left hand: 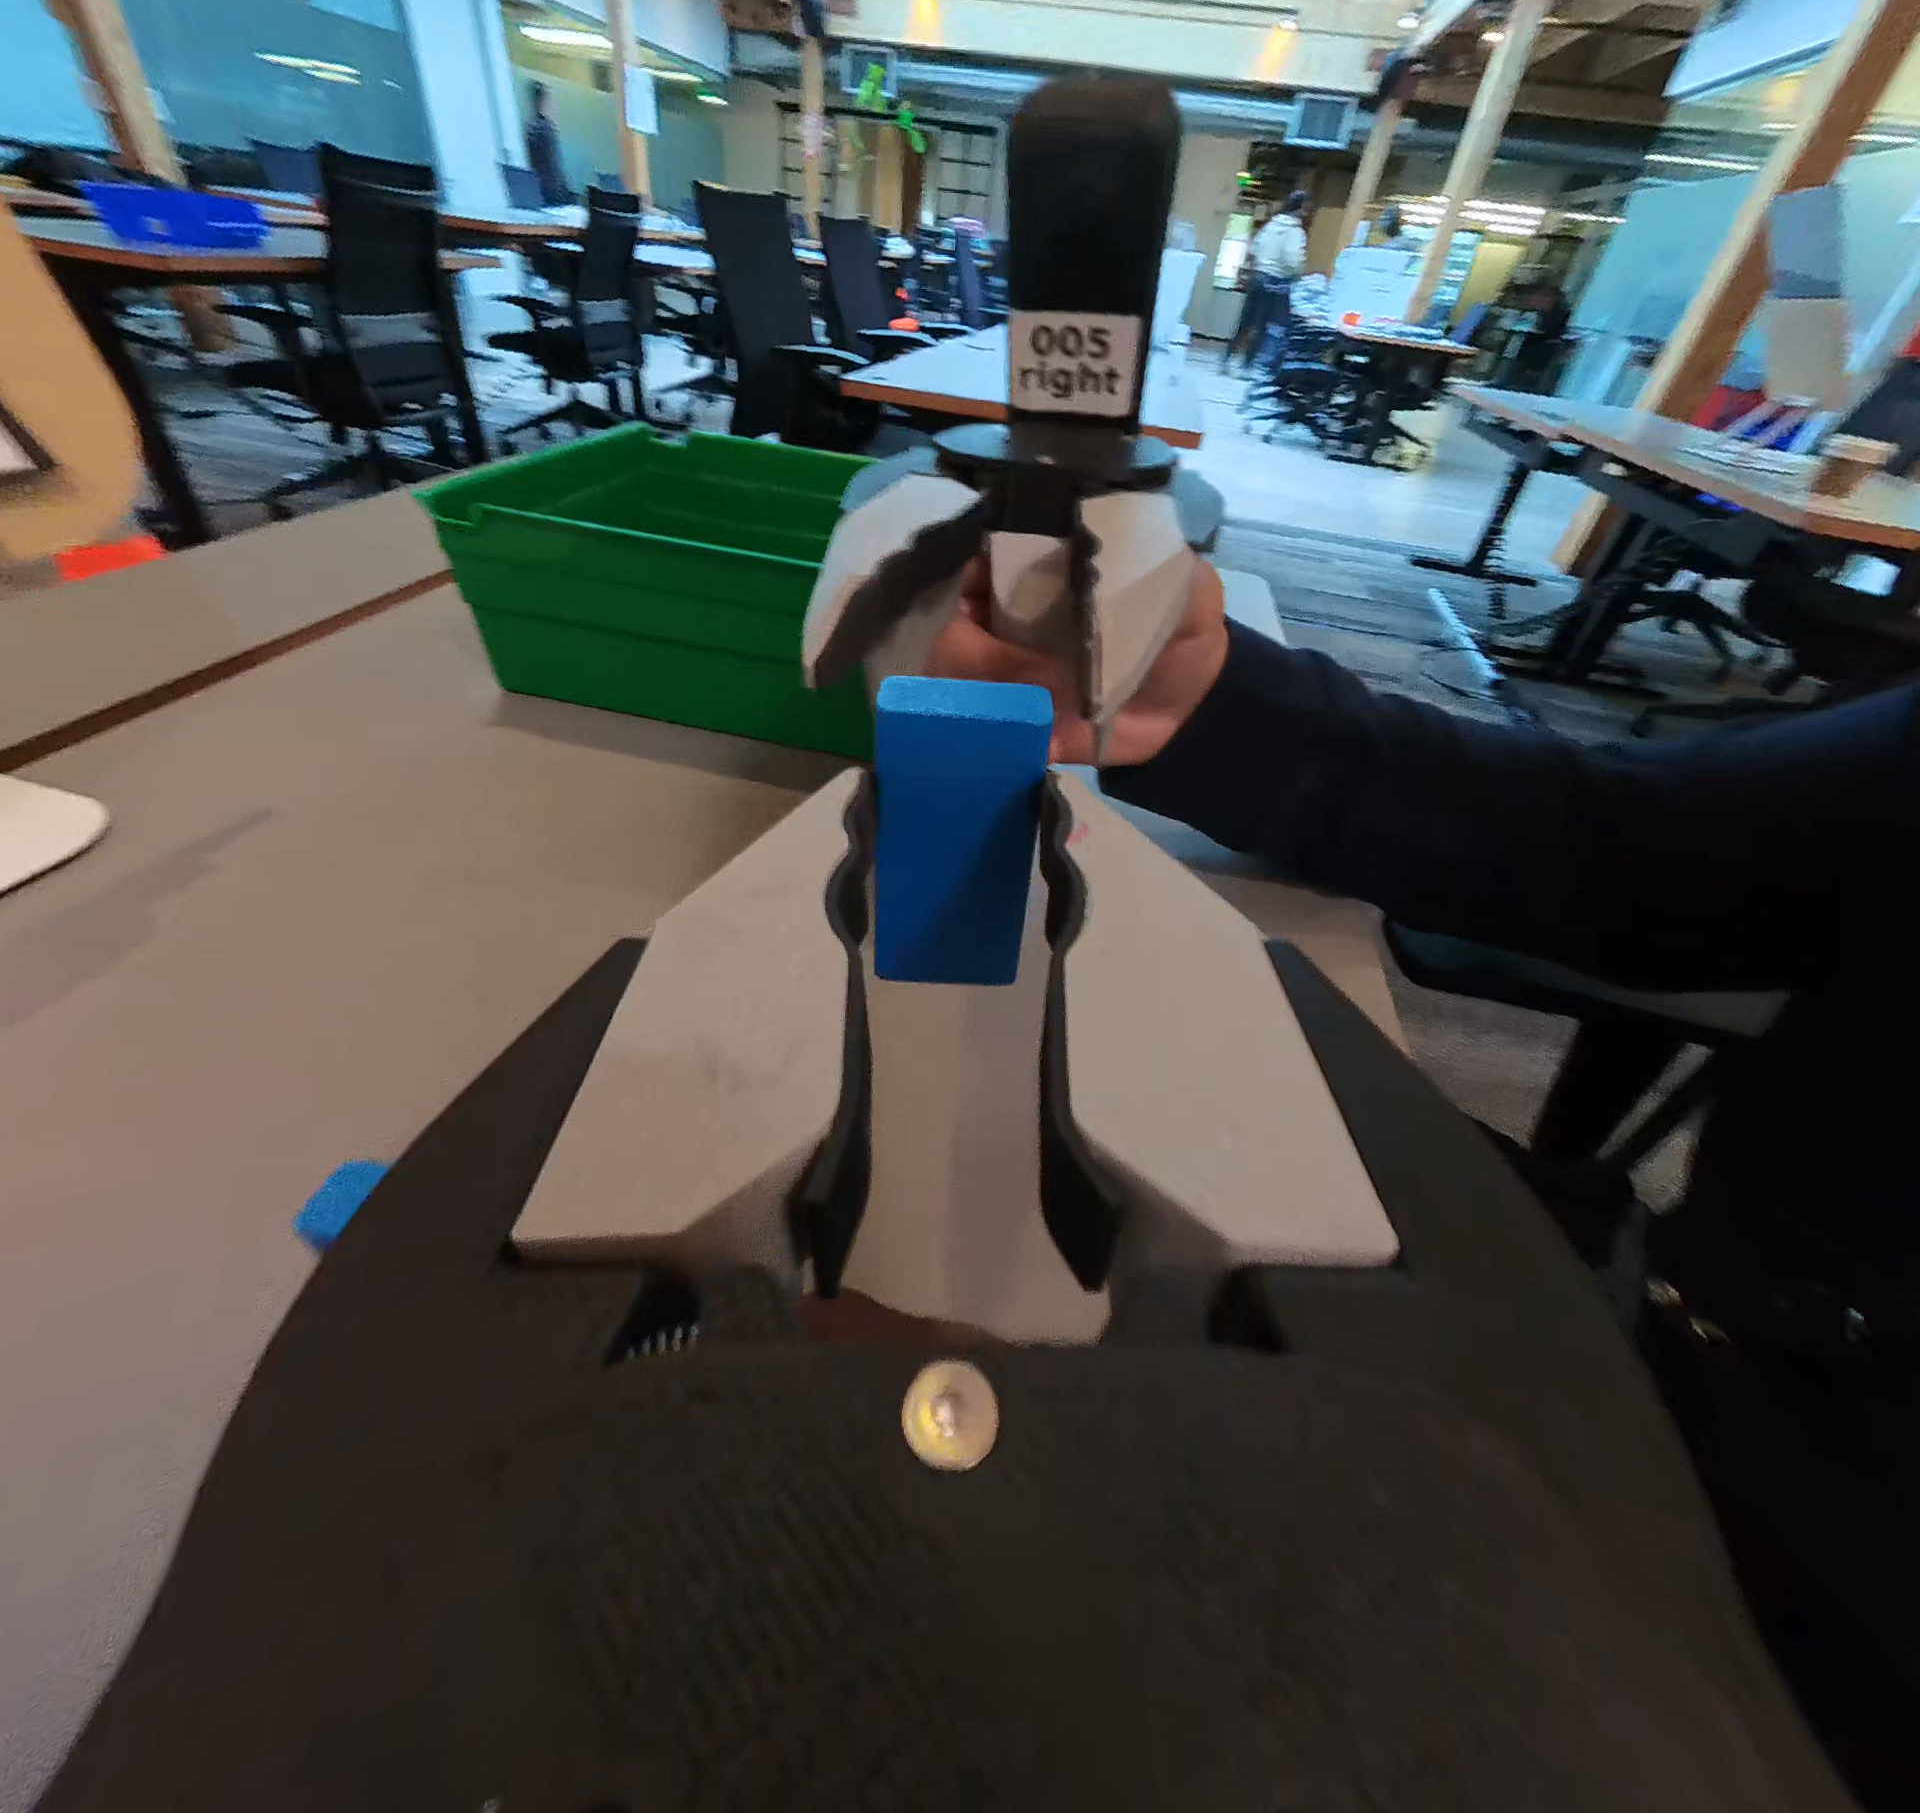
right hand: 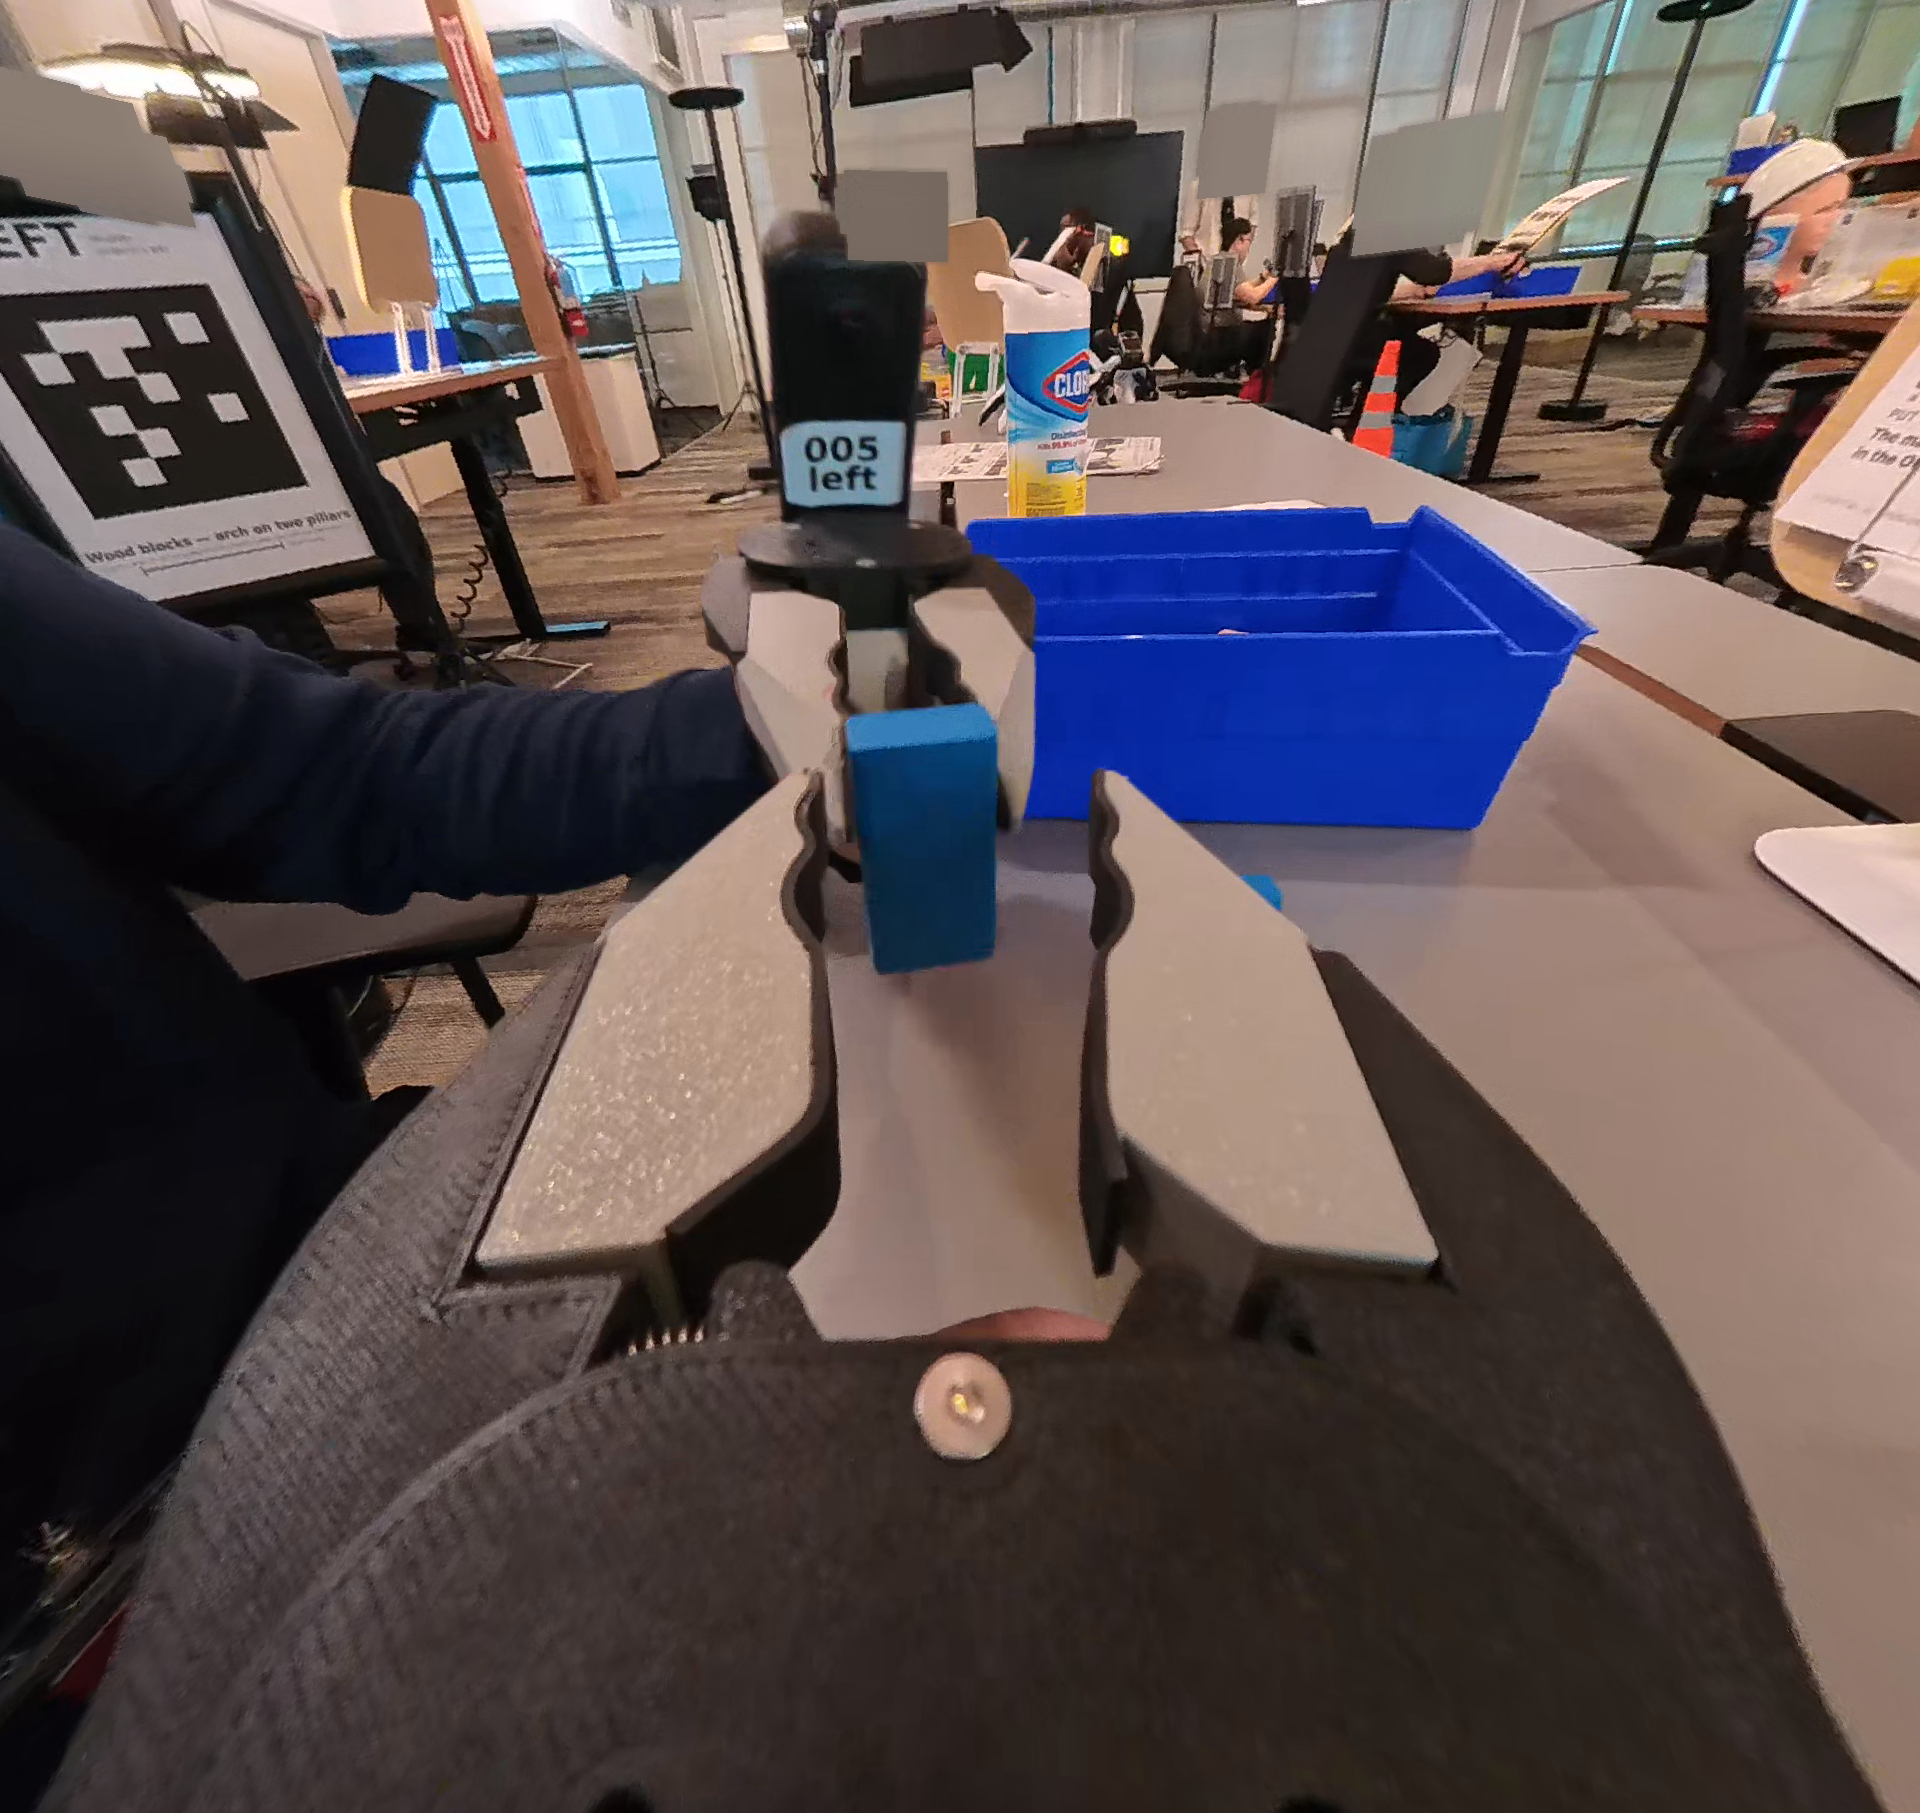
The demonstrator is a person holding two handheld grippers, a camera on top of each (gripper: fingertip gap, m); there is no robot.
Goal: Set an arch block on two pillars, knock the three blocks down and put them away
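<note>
The left gripper [left hand: 956, 807] has a blue block [left hand: 956, 828] clamped upright between its wavy black pads [left hand: 847, 870], one pad pressed on each long side, and the block is lifted clear of the grey table [left hand: 312, 932]. Its top end stands above the fingertips and its lower end hangs free between the fingers.

Facing that block from the other side is the right gripper [right hand: 956, 828], and its jaws stand wide. The block sits in the gap, close to one pad, with clear daylight between it and the other pad [right hand: 1107, 870]. No squeeze there: this gripper has hold of nothing. In the left wrist view it hangs just behind and above the block, fingertips pointing down, a hand [left hand: 1122, 662] in a dark sleeve wrapped round it.

Beyond the block in the left wrist view is a green bin [left hand: 644, 579] on the table. In the right wrist view a blue bin [right hand: 1278, 683] stands beyond the block, and a white canister [right hand: 1044, 392] stands farther back behind that bin.

A second blue piece [right hand: 1262, 890] lies on the table below the held block, only a corner peeking past the right gripper's finger; its shape is hard to tell. The left wrist view catches a blue corner [left hand: 338, 1213] low beside its own gripper body.
</note>
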